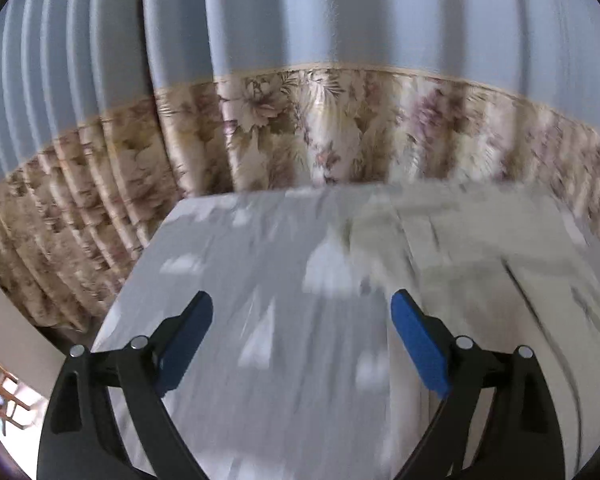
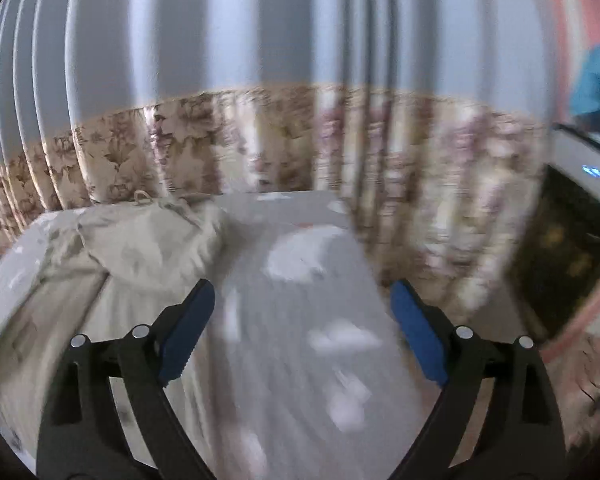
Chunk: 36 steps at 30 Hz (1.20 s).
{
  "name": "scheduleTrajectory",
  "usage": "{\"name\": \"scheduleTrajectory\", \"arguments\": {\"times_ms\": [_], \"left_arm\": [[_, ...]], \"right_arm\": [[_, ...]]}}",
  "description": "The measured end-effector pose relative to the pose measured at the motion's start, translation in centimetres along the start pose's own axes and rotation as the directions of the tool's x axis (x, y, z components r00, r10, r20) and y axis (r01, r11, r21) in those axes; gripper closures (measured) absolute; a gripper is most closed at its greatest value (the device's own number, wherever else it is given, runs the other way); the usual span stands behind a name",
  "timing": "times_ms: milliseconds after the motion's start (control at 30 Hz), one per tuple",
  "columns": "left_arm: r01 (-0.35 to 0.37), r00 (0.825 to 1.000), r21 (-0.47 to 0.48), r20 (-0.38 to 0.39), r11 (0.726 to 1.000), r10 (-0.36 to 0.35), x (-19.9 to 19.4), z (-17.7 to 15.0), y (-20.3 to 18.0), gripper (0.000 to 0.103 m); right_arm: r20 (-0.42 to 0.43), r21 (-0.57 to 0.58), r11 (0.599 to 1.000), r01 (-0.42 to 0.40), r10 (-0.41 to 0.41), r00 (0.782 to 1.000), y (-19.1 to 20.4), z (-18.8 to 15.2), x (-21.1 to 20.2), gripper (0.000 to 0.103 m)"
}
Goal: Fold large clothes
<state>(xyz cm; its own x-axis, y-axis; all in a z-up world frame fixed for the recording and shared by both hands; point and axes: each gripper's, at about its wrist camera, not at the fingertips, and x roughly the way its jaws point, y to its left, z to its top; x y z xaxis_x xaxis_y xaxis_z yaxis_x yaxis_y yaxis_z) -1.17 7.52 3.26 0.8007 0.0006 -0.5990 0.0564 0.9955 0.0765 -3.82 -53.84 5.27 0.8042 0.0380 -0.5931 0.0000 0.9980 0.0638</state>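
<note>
A large beige garment (image 1: 480, 248) lies spread on a grey sheet with white shapes (image 1: 228, 264); in the left wrist view it fills the right half. The right wrist view shows its crumpled hood end (image 2: 140, 248) at the left, with a drawstring loop at the far edge. My left gripper (image 1: 302, 308) hangs above the sheet, jaws wide apart, nothing between the blue pads (image 1: 416, 344). My right gripper (image 2: 302, 300) is open the same way above the grey sheet (image 2: 300, 320), just right of the garment. Both views are motion-blurred.
A pale blue curtain with a floral beige lower band (image 1: 300, 128) hangs behind the far edge of the surface. In the right wrist view a dark screen in a white frame (image 2: 572, 232) stands at the right, with a pink wall and something blue (image 2: 596, 84) above it.
</note>
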Motion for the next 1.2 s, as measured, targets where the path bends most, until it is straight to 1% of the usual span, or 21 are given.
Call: {"name": "scheduleTrajectory", "arguments": {"times_ms": [33, 67, 100, 167, 200, 233, 267, 333, 400, 500, 567, 600, 700, 767, 900, 1033, 1100, 1167, 1200], "left_arm": [[-0.035, 0.999, -0.006, -0.015, 0.999, 0.034, 2.8, 2.1, -0.5, 0.012], [-0.057, 0.998, -0.001, -0.020, 0.998, 0.057, 4.5, 3.1, -1.0, 0.012], [-0.078, 0.996, 0.003, -0.032, 0.997, 0.078, 7.3, 5.1, -1.8, 0.012], [-0.065, 0.997, 0.009, -0.036, 0.998, 0.065, 10.9, 7.4, -3.2, 0.012], [-0.068, 0.997, 0.015, -0.033, 0.998, 0.069, 12.7, 8.5, -4.2, 0.012], [-0.043, 0.998, 0.016, -0.048, 0.999, 0.044, 14.7, 9.6, -5.2, 0.012], [-0.029, 0.998, 0.012, -0.055, 1.000, 0.030, 15.7, 9.9, -5.8, 0.012], [0.014, 0.994, -0.028, -0.111, 1.000, -0.017, 18.8, 10.9, -7.5, 0.012], [0.052, 0.988, -0.030, -0.141, 0.998, -0.056, 20.9, 11.5, -9.6, 0.012], [0.068, 0.988, 0.004, -0.137, 0.998, -0.067, 23.1, 12.4, -12.3, 0.012], [0.069, 0.987, -0.005, -0.147, 0.998, -0.069, 24.7, 12.9, -13.4, 0.012], [0.071, 0.985, -0.014, -0.158, 0.997, -0.072, 25.7, 13.3, -13.7, 0.012], [0.048, 0.980, -0.015, -0.190, 0.999, -0.050, 28.2, 14.3, -14.3, 0.012], [0.038, 0.978, -0.011, -0.207, 0.999, -0.040, 29.5, 14.8, -14.4, 0.012], [0.061, 0.961, -0.014, -0.269, 0.998, -0.062, 32.2, 15.4, -14.6, 0.012], [0.079, 0.946, 0.009, -0.315, 0.997, -0.072, 33.8, 15.4, -15.3, 0.012], [0.086, 0.935, 0.017, -0.347, 0.996, -0.075, 34.7, 15.4, -15.7, 0.012], [0.096, 0.928, 0.024, -0.365, 0.995, -0.081, 35.4, 15.5, -16.0, 0.012], [0.114, 0.919, 0.023, -0.383, 0.993, -0.097, 35.9, 15.4, -16.2, 0.012]], "right_arm": [[-0.026, -0.013, 0.999, -0.029, 0.029, 0.999, 0.6, 1.5, 2.5, 0.013], [-0.059, -0.035, 0.999, -0.033, 0.031, 0.998, 1.4, 2.7, 5.0, 0.013], [-0.105, -0.064, 0.998, -0.009, 0.003, 0.995, 2.9, 4.5, 8.7, 0.013], [-0.151, -0.078, 0.997, -0.008, -0.004, 0.989, 5.0, 6.1, 12.5, 0.013], [-0.183, -0.072, 0.997, -0.033, 0.020, 0.983, 6.3, 7.0, 14.8, 0.013], [-0.195, -0.065, 0.997, -0.041, 0.028, 0.980, 7.3, 7.6, 16.4, 0.013], [-0.206, -0.065, 0.997, -0.044, 0.030, 0.978, 8.3, 8.0, 17.9, 0.013], [-0.215, -0.074, 0.996, -0.059, 0.042, 0.976, 10.6, 9.2, 20.7, 0.013], [-0.226, -0.080, 0.995, -0.064, 0.044, 0.973, 12.6, 10.4, 23.2, 0.013], [-0.213, -0.103, 0.994, -0.029, 0.006, 0.977, 14.8, 11.7, 25.6, 0.013], [-0.216, -0.115, 0.993, -0.012, -0.014, 0.976, 16.0, 12.4, 27.3, 0.013], [-0.219, -0.121, 0.993, -0.006, -0.021, 0.976, 16.3, 12.7, 28.1, 0.013], [-0.221, -0.149, 0.989, 0.012, -0.046, 0.974, 17.3, 13.5, 30.0, 0.013], [-0.237, -0.149, 0.989, 0.003, -0.039, 0.971, 17.6, 14.2, 31.4, 0.013], [-0.264, -0.161, 0.987, 0.008, -0.051, 0.963, 17.9, 14.8, 33.6, 0.013], [-0.295, -0.170, 0.985, -0.005, -0.046, 0.954, 18.4, 15.1, 35.6, 0.013], [-0.314, -0.155, 0.988, -0.017, -0.033, 0.949, 18.5, 15.2, 36.5, 0.013], [-0.340, -0.131, 0.991, -0.031, -0.015, 0.940, 18.2, 15.4, 37.6, 0.014], [-0.354, -0.110, 0.993, -0.045, 0.003, 0.935, 18.1, 15.4, 38.1, 0.015]]}}
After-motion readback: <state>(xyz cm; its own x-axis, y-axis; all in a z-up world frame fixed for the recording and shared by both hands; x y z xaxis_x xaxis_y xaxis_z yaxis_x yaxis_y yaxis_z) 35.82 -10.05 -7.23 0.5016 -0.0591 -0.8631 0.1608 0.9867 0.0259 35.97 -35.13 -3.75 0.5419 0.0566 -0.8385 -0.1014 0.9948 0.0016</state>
